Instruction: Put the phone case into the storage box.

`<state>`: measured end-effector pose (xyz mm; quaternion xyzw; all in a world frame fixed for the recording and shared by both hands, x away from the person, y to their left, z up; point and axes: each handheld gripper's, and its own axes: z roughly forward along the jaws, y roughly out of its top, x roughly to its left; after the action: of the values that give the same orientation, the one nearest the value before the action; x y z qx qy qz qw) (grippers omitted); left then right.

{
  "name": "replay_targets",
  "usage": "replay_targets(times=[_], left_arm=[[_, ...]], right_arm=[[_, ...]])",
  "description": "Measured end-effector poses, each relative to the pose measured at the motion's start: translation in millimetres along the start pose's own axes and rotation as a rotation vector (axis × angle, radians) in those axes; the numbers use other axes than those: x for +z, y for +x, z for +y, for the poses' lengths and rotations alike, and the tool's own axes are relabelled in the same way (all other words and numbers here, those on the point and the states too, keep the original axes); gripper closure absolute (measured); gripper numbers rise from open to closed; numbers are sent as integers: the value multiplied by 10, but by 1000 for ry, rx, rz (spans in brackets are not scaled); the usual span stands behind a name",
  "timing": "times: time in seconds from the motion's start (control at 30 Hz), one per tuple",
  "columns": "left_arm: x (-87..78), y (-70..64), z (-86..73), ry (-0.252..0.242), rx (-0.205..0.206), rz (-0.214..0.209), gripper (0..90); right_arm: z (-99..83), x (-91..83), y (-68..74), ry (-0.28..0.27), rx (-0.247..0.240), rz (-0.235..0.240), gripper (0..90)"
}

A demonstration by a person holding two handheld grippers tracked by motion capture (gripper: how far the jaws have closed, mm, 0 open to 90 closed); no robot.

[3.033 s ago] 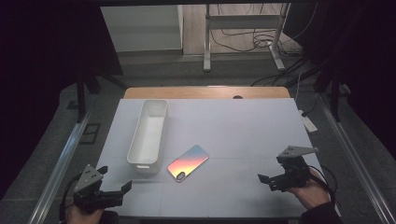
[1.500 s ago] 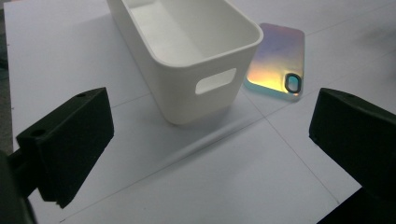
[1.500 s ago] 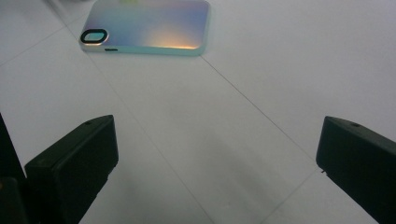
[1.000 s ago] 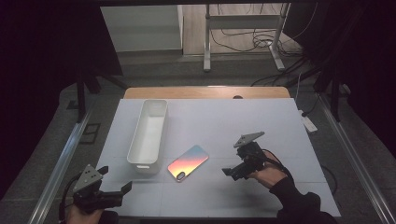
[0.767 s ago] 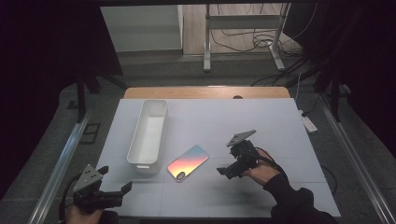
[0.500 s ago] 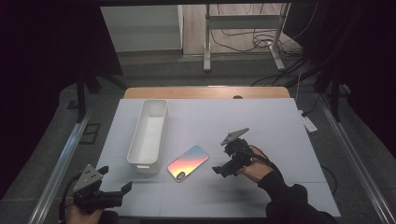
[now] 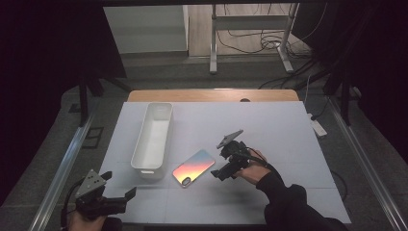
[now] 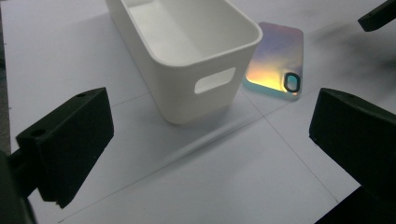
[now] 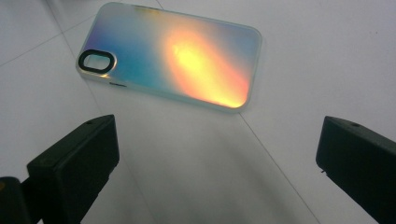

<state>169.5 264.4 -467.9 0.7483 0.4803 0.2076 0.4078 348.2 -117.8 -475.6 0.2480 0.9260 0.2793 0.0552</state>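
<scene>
Phone case (image 7: 193, 168) lying flat beside white bin (image 7: 153, 139); right gripper (image 7: 220, 174) nearing it, jaws gaping wide for pickup; left gripper (image 7: 130, 195) idling, also wide.

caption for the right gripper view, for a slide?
Open right gripper approaching an iridescent phone case lying flat on the white table.
</scene>
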Motion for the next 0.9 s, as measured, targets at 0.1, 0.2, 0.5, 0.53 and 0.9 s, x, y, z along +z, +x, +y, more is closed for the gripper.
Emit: replay_targets(times=[0.1, 0.2, 0.5, 0.53, 0.9], left_arm=[[0, 0, 0, 0, 0, 0, 5], [1, 0, 0, 0, -1, -2, 5], [2, 0, 0, 1, -1, -2, 5], [2, 1, 0, 1, -1, -3, 5], [1, 2, -1, 1, -1, -3, 5]], right_arm=[[41, 43, 13, 6, -6, -7, 0], [89, 87, 38, 16, -14, -18, 0], [202, 200, 106, 29, -33, -7, 0], [217, 210, 115, 30, -30, -5, 0], [294, 290, 137, 49, -42, -19, 137]])
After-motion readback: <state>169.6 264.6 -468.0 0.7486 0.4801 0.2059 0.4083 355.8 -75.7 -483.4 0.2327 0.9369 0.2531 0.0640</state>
